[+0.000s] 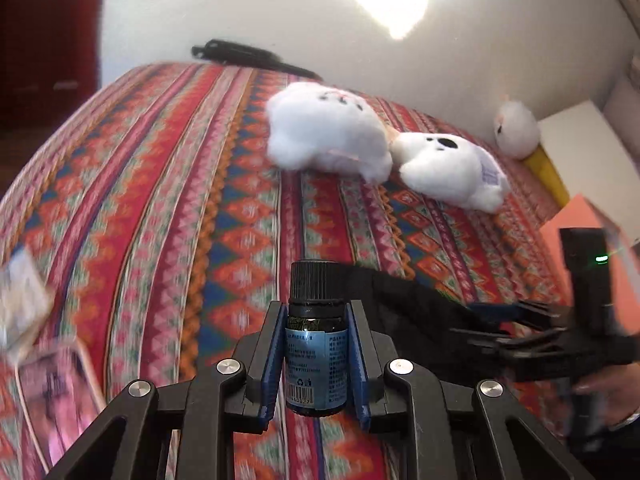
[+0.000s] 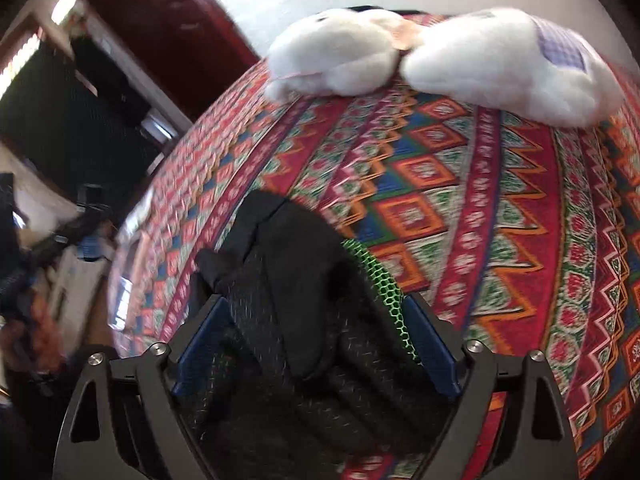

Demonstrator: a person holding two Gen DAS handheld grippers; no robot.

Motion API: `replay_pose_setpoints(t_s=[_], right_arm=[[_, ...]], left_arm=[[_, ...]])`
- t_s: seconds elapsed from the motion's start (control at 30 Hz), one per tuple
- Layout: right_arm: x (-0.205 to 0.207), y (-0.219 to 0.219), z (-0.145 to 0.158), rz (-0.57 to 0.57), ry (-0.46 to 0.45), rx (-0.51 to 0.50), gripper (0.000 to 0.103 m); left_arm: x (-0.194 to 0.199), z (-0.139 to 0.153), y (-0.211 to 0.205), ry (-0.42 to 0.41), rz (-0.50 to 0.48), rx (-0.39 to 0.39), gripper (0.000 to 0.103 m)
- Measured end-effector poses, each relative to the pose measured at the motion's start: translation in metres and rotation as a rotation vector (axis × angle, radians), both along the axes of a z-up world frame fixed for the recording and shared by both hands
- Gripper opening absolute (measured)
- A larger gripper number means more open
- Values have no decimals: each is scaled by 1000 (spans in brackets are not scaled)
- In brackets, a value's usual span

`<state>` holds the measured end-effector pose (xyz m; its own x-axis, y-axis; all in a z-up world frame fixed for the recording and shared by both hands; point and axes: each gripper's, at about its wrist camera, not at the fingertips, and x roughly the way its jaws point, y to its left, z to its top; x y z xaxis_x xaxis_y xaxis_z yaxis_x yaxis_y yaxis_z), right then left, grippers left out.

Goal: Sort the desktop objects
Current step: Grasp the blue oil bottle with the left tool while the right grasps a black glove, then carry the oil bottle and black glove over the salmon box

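Note:
My left gripper [image 1: 316, 308] is shut on a small dark glass bottle [image 1: 316, 344] with a black ribbed cap and a blue label, held upright above the patterned tablecloth [image 1: 160, 200]. In the right wrist view, my right gripper [image 2: 314, 300] stands wide, with a bunched black fabric item [image 2: 296, 280] edged in green mesh lying between its blue pads [image 2: 430, 344] on the cloth. The pads do not visibly squeeze it. The left wrist view shows the right gripper [image 1: 476, 324] at the right, reaching onto the same black fabric [image 1: 400, 300], with a hand [image 1: 608, 388] behind it.
Two white plush toys [image 1: 328, 132] [image 1: 448, 164] lie together at the far side of the table. A small white plush [image 1: 516, 128] sits on a yellow object [image 1: 548, 172] at the right. An orange box [image 1: 588, 232] is behind the right gripper. Blurred cards [image 1: 52, 392] lie at the left edge.

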<state>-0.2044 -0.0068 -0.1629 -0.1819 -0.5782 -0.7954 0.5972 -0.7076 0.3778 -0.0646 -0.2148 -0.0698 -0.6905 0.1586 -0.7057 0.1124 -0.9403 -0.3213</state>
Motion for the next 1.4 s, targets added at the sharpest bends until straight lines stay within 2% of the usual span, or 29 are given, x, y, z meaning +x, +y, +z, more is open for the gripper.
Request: replay_pose_setpoints(t_s=[0.03,0.07,0.1,0.17,0.2,0.27,0.33,0.47,0.77,1.07,1.4], right_arm=[[6,-6,-3,-2,27,49,83],[12,-8,-2,-12,51,91,57],[14,-4,-1,-30,49,88,35],[16,6,2,-67,46,80,19],[17,11,4,-87,43,75,17],[20,27,13,-143,32,39,15],[29,40,26,-175,69,39,14],[43,66,45,-237,87,12,13],[98,131,109,-323,219,-39,12],[177,210,148,-416,293,-86,12],[239,340,188,-663,414,-158,12]], left_arm=[[6,-2,4,-5,-4,-1,23],[14,-3,7,-11,-11,1,23],[22,-6,10,-17,-22,6,23],[34,-11,17,-19,-33,26,23],[40,-12,19,-18,-37,35,23],[48,-13,21,-16,-44,53,23],[55,-13,21,-19,-49,57,23],[63,-10,30,-15,-73,54,23],[70,15,69,38,-163,35,23],[77,37,140,64,-309,11,23],[49,87,261,137,-538,-38,23]])
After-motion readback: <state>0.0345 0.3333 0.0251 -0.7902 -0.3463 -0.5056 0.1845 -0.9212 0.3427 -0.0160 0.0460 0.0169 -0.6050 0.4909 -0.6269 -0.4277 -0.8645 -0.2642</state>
